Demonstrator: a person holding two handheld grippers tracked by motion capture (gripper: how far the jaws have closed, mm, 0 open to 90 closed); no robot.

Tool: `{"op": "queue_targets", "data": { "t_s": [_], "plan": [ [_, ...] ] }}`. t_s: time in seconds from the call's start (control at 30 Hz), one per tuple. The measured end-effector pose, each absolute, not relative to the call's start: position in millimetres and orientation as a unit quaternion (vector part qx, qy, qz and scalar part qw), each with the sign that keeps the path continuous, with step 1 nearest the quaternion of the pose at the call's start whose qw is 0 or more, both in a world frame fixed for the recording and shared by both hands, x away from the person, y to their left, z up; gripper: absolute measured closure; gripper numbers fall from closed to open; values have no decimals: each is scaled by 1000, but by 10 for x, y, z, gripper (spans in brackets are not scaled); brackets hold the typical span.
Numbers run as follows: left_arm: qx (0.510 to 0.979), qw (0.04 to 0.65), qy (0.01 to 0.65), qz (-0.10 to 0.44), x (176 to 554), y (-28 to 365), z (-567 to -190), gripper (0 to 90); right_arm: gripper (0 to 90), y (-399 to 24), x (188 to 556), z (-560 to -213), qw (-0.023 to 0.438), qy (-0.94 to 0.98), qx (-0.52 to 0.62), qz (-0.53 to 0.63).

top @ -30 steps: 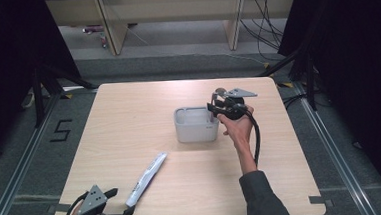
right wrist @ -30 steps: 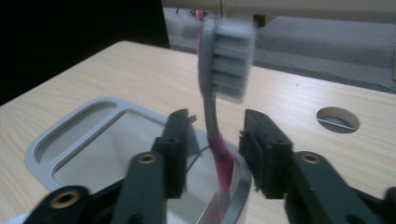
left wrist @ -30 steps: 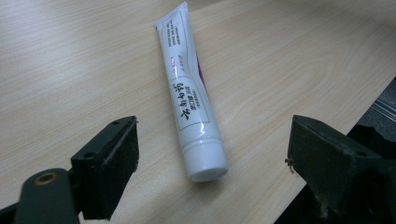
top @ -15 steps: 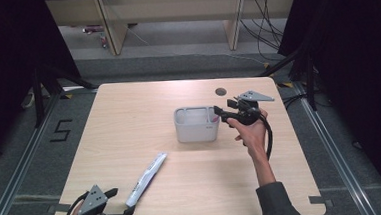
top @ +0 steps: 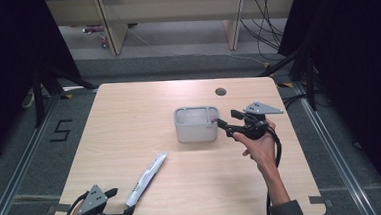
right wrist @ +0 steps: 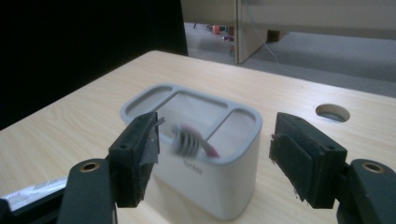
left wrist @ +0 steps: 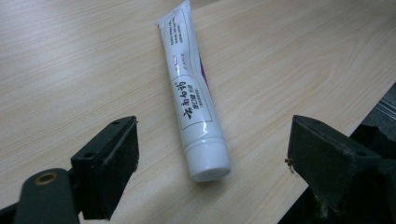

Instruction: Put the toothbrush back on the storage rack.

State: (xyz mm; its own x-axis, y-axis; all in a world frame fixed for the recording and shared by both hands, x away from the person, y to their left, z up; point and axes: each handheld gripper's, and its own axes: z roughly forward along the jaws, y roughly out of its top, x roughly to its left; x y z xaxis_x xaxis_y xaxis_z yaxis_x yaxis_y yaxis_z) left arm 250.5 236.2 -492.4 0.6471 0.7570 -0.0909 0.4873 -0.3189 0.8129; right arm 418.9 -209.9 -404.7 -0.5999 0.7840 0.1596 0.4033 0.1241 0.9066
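Two items in play: toothbrush (right wrist: 194, 142) sits in the grey holder (top: 196, 132); our right hand-held gripper (top: 226, 120), jaws just opened wide, is empty. Left hand-held gripper (left wrist: 212, 154) gapes around the toothpaste tube (left wrist: 191, 100) on the tabletop (top: 129, 121). Next: close on the cap end.

The table (top: 144, 115) looks like pale wood laminate, smooth with a faint straight grain and a soft sheen. The toothpaste tube (left wrist: 191, 93) near the left is glossy white plastic with printed lettering and a smooth, shiny cap. The holder (right wrist: 205, 163) at the right centre looks like matt grey-white plastic with rounded edges. The toothbrush head (right wrist: 191, 142) in it shows pale bristles on a pink plastic stem. Both grippers' jaws are matt black plastic, faced with rough dark padding.
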Motion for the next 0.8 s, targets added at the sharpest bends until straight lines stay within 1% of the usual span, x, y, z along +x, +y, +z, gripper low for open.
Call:
{"op": "queue_targets", "data": {
  "t_s": [0.1, 0.13, 0.23, 0.33, 0.4, 0.5, 0.53, 0.6, 0.63, 0.67, 0.73, 0.8],
  "plan": [
    [788, 446, 396, 151, 2491, 2352, -4916, 159, 321, -2128, 4159, -4081, 188, 737, 392, 518],
    [789, 445, 394, 152, 2495, 2361, -4915, 159, 321, -2116, 4118, -4077, 176, 735, 408, 512],
    [789, 445, 396, 151, 2490, 2359, -4919, 159, 319, -2156, 4065, -4074, 184, 741, 397, 508],
    [788, 450, 393, 151, 2490, 2353, -4914, 159, 319, -2177, 4017, -4072, 178, 741, 395, 513],
    [790, 446, 392, 153, 2491, 2358, -4917, 159, 319, -2212, 3947, -4079, 187, 742, 392, 511],
    [789, 448, 392, 152, 2490, 2356, -4909, 158, 319, -2239, 3862, -4098, 175, 740, 398, 512],
    [789, 448, 392, 152, 2490, 2356, -4909, 159, 319, -2257, 3853, -4099, 182, 746, 389, 508],
    [788, 449, 393, 152, 2484, 2352, -4907, 159, 319, -2266, 3803, -4111, 171, 744, 396, 511],
    [789, 446, 393, 154, 2484, 2357, -4902, 159, 319, -2282, 3788, -4124, 186, 746, 391, 507],
    [789, 446, 393, 154, 2484, 2357, -4902, 159, 319, -2282, 3788, -4124, 186, 746, 391, 507],
    [787, 450, 395, 150, 2477, 2350, -4907, 159, 316, -2284, 3728, -4156, 169, 749, 397, 503],
    [788, 449, 393, 152, 2479, 2351, -4904, 159, 314, -2291, 3709, -4173, 176, 752, 394, 499]
  ]
}}
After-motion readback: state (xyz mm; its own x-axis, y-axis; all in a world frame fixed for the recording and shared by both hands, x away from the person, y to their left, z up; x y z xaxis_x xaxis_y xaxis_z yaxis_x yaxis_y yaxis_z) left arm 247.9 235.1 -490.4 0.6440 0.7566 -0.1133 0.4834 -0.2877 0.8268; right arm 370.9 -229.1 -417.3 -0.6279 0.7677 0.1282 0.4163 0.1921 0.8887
